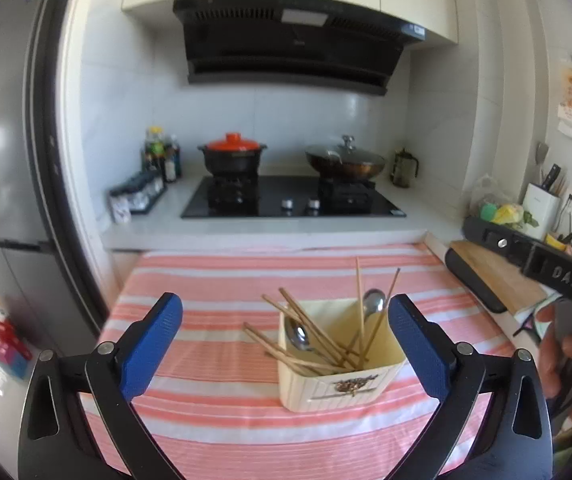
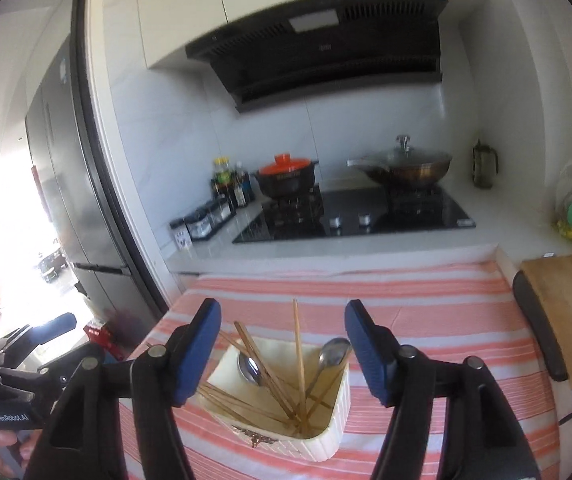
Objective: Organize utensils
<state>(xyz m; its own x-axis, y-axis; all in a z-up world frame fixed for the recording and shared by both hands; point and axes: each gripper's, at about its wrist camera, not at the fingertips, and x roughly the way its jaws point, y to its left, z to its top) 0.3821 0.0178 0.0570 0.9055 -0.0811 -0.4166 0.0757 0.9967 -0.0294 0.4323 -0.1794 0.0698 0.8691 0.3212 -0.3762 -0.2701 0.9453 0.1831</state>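
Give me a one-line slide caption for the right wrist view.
Open right gripper above a cream utensil holder of chopsticks and spoons on a striped cloth.

Glossy metal spoons (image 1: pixel 300 336), wooden chopsticks (image 1: pixel 310 330), striped cloth (image 1: pixel 213 400).

Both wrist cameras look forward and slightly down across the striped tablecloth (image 1: pixel 213 412) toward the stove (image 1: pixel 294 200) at the far counter. The left view sits a little farther back; the right view seems closer and higher. Both share the cream holder (image 1: pixel 338 364) (image 2: pixel 286 396) near the cloth's middle.
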